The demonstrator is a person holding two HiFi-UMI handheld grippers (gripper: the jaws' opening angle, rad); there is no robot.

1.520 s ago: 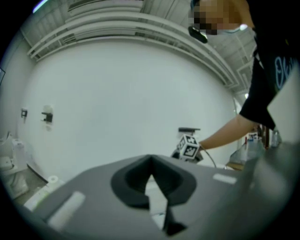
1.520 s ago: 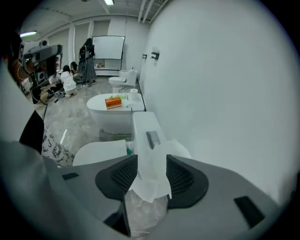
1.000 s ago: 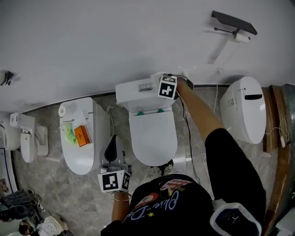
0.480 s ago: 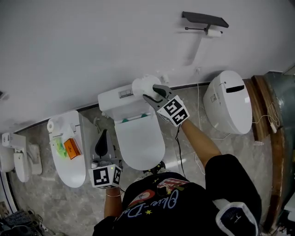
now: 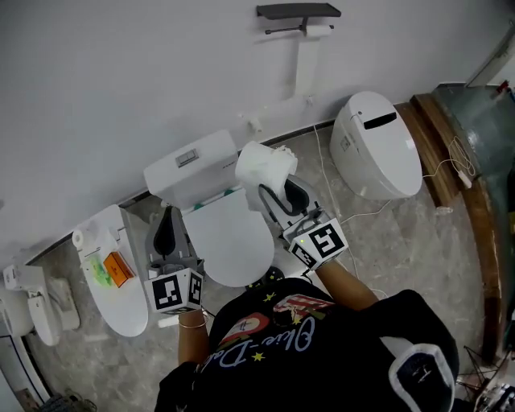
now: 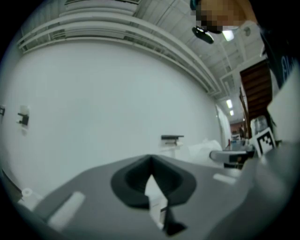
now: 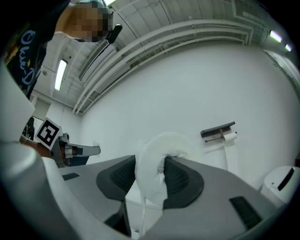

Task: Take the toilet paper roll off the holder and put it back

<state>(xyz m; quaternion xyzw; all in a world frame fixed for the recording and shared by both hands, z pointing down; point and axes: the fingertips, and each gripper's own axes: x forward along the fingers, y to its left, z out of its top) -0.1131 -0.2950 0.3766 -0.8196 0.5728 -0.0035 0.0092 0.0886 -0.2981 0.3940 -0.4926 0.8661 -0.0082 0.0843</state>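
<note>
- The right gripper point(image 5: 272, 187) has its two dark pads pressed against the sides of the toilet paper roll point(image 5: 262, 166). The roll is squashed between them and bulges above the jaws.
- From the head view the roll hangs in the air over the toilet point(image 5: 229, 241), near the right end of its tank point(image 5: 187, 163) and well apart from the wall holder point(image 5: 297, 11). The roll covers the gripper's fingertips there.
- A loose strip of paper trails down from the held roll in the right gripper view; its lower end is cut off by the frame.
- A second, small roll point(image 5: 319, 30) sits on the holder's bar, with a tail hanging down the wall.
- The left gripper point(image 6: 150, 161) has its jaws meeting at the tips. A white sliver shows behind them; I cannot tell whether it is paper or the white fixture beyond.
- The person's torso hides the floor at the bottom edge of the head view.
</note>
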